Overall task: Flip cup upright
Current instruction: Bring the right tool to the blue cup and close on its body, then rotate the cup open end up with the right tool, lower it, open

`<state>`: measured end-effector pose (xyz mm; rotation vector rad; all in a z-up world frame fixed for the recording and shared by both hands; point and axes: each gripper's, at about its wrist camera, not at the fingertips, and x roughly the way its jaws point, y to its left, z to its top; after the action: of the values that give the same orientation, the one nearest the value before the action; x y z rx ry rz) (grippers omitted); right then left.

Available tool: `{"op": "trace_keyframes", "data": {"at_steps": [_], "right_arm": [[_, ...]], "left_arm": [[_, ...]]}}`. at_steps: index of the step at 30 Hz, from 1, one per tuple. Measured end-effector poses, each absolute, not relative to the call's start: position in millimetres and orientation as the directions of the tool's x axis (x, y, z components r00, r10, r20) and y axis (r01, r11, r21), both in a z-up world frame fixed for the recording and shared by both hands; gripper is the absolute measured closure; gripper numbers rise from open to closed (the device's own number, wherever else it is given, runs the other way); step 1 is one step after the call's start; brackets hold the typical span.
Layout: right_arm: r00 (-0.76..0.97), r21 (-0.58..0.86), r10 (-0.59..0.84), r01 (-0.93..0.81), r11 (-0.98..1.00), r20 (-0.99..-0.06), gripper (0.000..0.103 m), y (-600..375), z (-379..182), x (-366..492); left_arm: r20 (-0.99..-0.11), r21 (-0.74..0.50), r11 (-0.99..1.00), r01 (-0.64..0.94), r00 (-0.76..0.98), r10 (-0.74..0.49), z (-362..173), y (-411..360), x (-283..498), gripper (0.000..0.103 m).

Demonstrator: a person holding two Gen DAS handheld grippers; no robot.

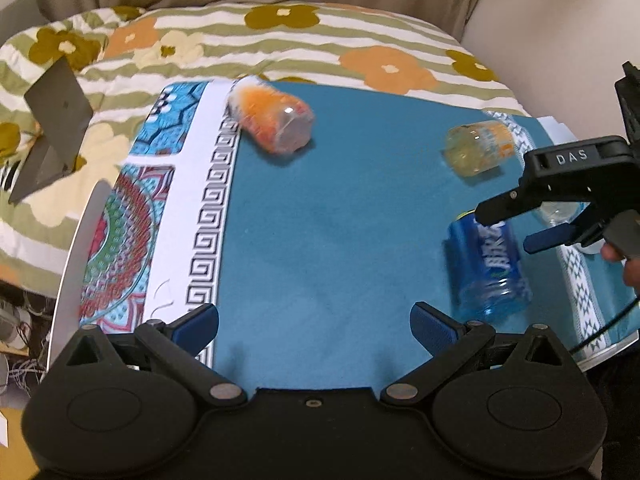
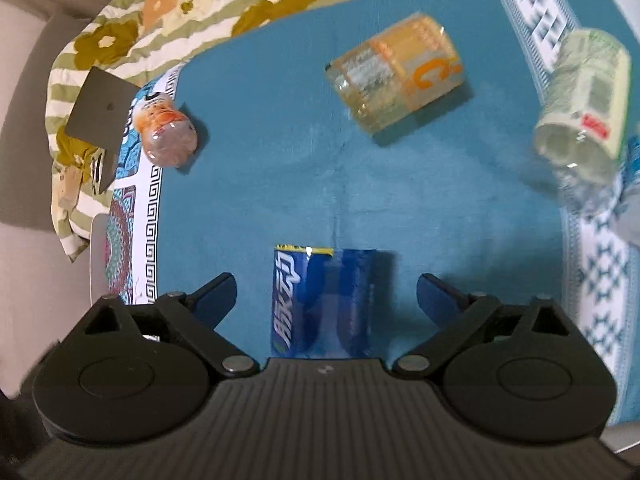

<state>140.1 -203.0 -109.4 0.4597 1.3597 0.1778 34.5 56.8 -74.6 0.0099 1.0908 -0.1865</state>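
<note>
A blue cup (image 2: 320,300) with white lettering lies on its side on the teal cloth (image 2: 280,168), between the fingers of my open right gripper (image 2: 326,300); it also shows in the left wrist view (image 1: 490,268). My right gripper (image 1: 508,224) hovers over it there. An orange cup (image 1: 272,118) lies on its side at the far left, also in the right wrist view (image 2: 168,136). A yellow-orange cup (image 1: 478,146) lies at the far right, also in the right wrist view (image 2: 396,76). My left gripper (image 1: 314,326) is open and empty over the cloth.
A green-labelled cup (image 2: 580,108) lies tipped at the right of the table. A grey laptop (image 1: 52,128) stands on the flowered quilt (image 1: 280,40) behind the table. The table edge (image 1: 68,264) runs along the left.
</note>
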Motion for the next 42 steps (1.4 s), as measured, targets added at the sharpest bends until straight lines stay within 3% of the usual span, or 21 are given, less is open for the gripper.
{"op": "trace_keyframes", "data": {"at_steps": [5,11,22,26,31,34,42], "right_arm": [[0.196,0.419,0.384,0.186,0.889,-0.902,0.000,-200,-123,146],[0.175,0.426,0.395,0.213,0.879,-0.902,0.024,-199,-131,145],[0.241,0.459,0.408,0.220,0.861,-0.881,0.026,-205,-116,134],[0.480,0.467,0.336,0.182,0.865,-0.810,0.026,-210,-75,113],[0.806,0.353,0.088,0.155,0.923,-0.585,0.025,-182,-72,73],[0.852,0.289,-0.001,0.178,0.941,-0.523,0.026,-162,-95,67],[0.862,0.185,-0.048,0.163,0.969,-0.505,0.025,-136,-125,68]], "left_arm": [[-0.889,-0.103,0.985,0.137,0.432,-0.153,-80,73,34,0.000],[-0.890,-0.113,0.984,0.137,0.426,-0.162,-81,82,35,0.000],[-0.881,-0.122,0.981,0.151,0.438,-0.177,-70,88,38,0.000],[-0.872,-0.157,0.975,0.160,0.440,-0.213,-67,90,37,0.000],[-0.883,-0.166,0.969,0.182,0.410,-0.228,-74,87,42,0.000],[-0.891,-0.155,0.965,0.213,0.392,-0.229,-80,85,45,0.000],[-0.901,-0.142,0.954,0.264,0.365,-0.235,-94,79,49,0.000]]}}
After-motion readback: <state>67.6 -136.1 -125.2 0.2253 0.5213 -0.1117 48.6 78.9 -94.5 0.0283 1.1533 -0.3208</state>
